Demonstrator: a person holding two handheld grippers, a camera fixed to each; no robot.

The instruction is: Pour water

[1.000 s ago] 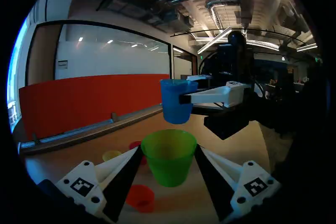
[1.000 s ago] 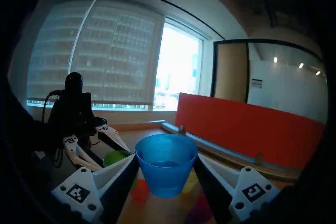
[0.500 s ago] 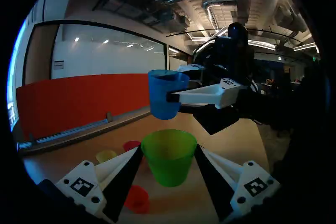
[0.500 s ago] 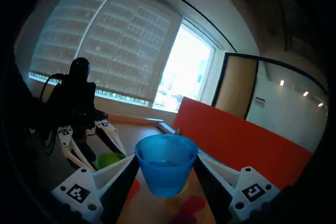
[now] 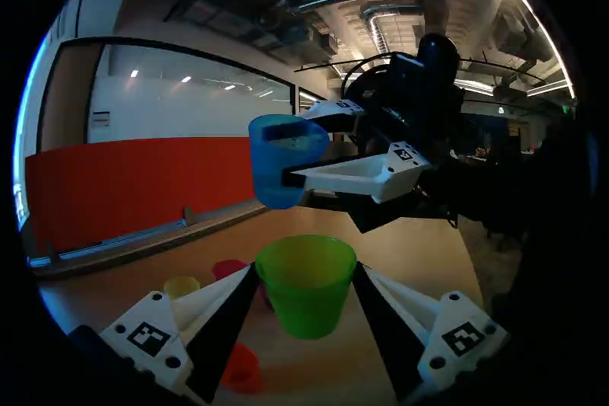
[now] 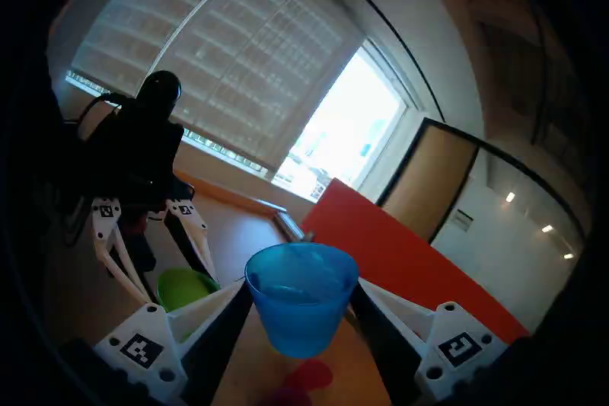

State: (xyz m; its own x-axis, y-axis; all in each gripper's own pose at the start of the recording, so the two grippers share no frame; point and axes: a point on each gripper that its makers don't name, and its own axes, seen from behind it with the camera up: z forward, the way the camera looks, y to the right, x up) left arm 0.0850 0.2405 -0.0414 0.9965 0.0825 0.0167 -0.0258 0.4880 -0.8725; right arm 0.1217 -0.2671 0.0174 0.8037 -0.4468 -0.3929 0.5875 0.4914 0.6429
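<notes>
Since a second ago the blue cup (image 5: 285, 158) has climbed and drifted left in the left gripper view. It now leans over, held in the air above the green cup (image 5: 306, 292) and somewhat beyond it.

I judge the pour as set up but not begun. Both cups are lifted and the blue one is tipping, but I see no stream between them. What is left is to tip further over the green rim and then level out.

From left to right, the left gripper view gives me a yellow cup (image 5: 181, 286) and a red cup (image 5: 228, 267) standing on the table (image 5: 426, 254). Next comes the blue cup, clamped between both fingers of the right gripper (image 5: 304, 143). Nearest me, the left gripper (image 5: 306, 284) is clenched on the green cup, a finger against each side.

The right gripper view adds what that angle hides. At left I can see down into the green cup (image 6: 183, 288) held in the left gripper (image 6: 179, 288), though I cannot tell if it holds water. At centre, the right gripper (image 6: 302, 307) grips the blue cup (image 6: 302, 311), whose water is slanting toward the rim.
</notes>
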